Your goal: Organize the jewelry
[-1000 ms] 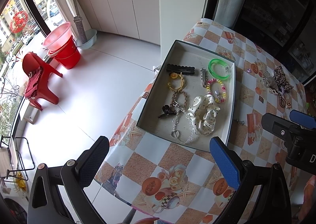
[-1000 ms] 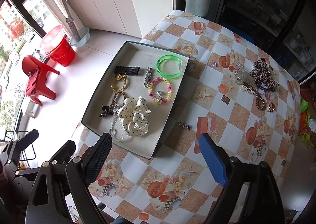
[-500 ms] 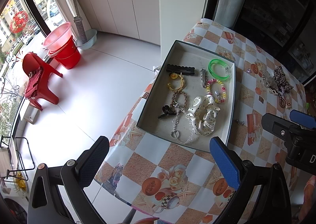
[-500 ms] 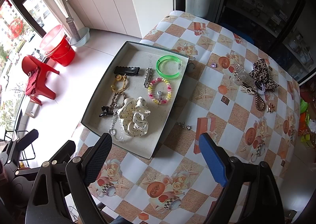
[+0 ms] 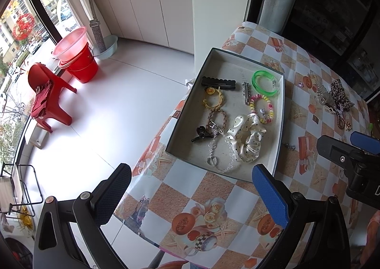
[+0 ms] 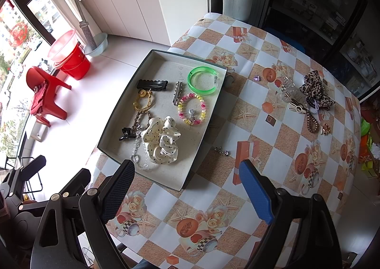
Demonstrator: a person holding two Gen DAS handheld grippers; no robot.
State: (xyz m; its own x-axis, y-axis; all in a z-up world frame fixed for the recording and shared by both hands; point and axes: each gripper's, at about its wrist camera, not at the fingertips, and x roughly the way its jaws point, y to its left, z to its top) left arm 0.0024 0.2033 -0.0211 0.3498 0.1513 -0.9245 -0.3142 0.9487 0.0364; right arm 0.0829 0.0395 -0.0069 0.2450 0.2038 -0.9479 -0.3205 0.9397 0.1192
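Note:
A shallow grey tray (image 6: 166,60) (image 5: 281,112) lies on the checked tablecloth and holds a green bangle (image 6: 202,80), a beaded bracelet (image 6: 192,108), a dotted cream scrunchie (image 6: 162,142), a black hair clip (image 6: 152,84) and chains. A small silver earring (image 6: 221,151) lies on the cloth just right of the tray. A leopard scrunchie (image 6: 314,91), a clear claw clip (image 6: 291,93) and other pieces lie at the far right. My left gripper (image 5: 192,188) and right gripper (image 6: 187,188) are both open and empty, held above the table's near edge.
The table's left edge drops to a white floor with a red chair (image 6: 45,93) and red bucket (image 6: 72,60). A white cabinet (image 6: 182,1) stands behind the table. My right gripper's body (image 5: 351,162) shows at the right in the left wrist view.

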